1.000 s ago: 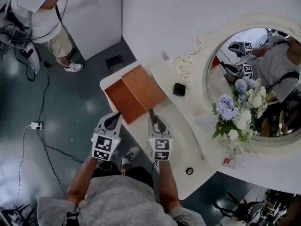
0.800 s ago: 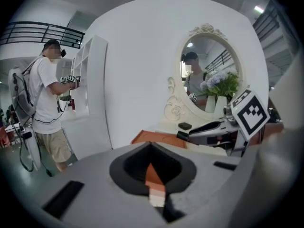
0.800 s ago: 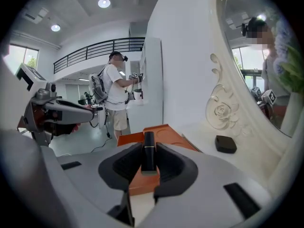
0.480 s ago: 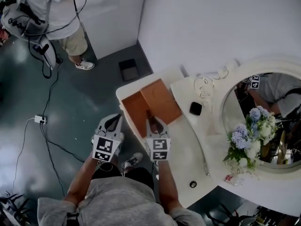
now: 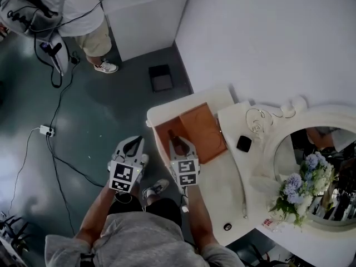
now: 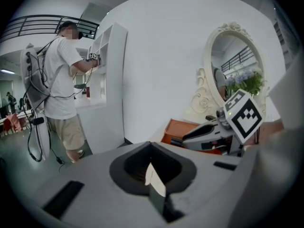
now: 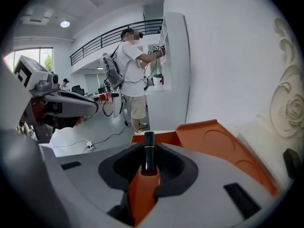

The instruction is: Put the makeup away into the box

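Makeup tube [image 7: 148, 152], perhaps lipstick, gripped by right gripper [image 5: 178, 144] over box [image 5: 203, 130]; left gripper [image 6: 152, 172] closed.

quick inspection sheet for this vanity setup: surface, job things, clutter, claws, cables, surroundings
surface: white vanity top, carrying the box, mirror and flowers.
job's things: orange box open at the top's end; dark makeup tube held over it; small black case beside the box, possibly makeup.
clutter: thin stick; small round dark item; flowers in front of the mirror.
claws: right claw shut on the makeup tube; left claw shut, nothing in it, off the table's side.
cables: cable with power strip on the floor.
surroundings: person standing by a white shelf unit; dark square item on the floor.
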A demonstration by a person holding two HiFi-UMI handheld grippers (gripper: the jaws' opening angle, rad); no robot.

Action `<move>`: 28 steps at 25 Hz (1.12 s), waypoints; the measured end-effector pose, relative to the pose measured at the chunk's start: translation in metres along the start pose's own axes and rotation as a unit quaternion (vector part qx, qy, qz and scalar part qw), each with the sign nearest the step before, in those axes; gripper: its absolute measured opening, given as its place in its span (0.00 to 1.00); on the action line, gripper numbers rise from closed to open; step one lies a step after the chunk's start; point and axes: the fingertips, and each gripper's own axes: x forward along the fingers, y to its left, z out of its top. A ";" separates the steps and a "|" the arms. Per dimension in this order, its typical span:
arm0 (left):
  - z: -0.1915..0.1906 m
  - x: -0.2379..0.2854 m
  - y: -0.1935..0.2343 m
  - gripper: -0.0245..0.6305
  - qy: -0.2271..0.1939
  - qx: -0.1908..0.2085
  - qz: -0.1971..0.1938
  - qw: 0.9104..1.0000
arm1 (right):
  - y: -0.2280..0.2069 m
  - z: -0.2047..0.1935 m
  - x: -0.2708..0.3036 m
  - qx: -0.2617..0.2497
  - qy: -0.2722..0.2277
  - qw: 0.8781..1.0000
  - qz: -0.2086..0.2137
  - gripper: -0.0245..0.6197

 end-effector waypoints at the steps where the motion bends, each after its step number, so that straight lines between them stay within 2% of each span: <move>1: -0.004 0.002 0.004 0.04 0.003 -0.005 0.001 1.000 | 0.001 -0.004 0.007 -0.002 0.010 1.000 0.007 0.19; 10: -0.034 0.016 0.025 0.04 0.026 -0.034 0.010 0.999 | 0.007 -0.023 0.054 -0.005 0.072 0.996 0.049 0.19; 19: -0.047 0.024 0.035 0.04 0.037 -0.046 0.015 0.998 | 0.012 -0.042 0.079 -0.015 0.111 0.992 0.057 0.20; 26: -0.049 0.025 0.034 0.04 0.039 -0.047 0.013 0.998 | 0.010 -0.044 0.081 -0.005 0.110 0.992 0.054 0.20; 28: -0.048 0.024 0.032 0.04 0.037 -0.046 0.013 0.998 | 0.008 -0.044 0.079 0.002 0.105 0.993 0.055 0.24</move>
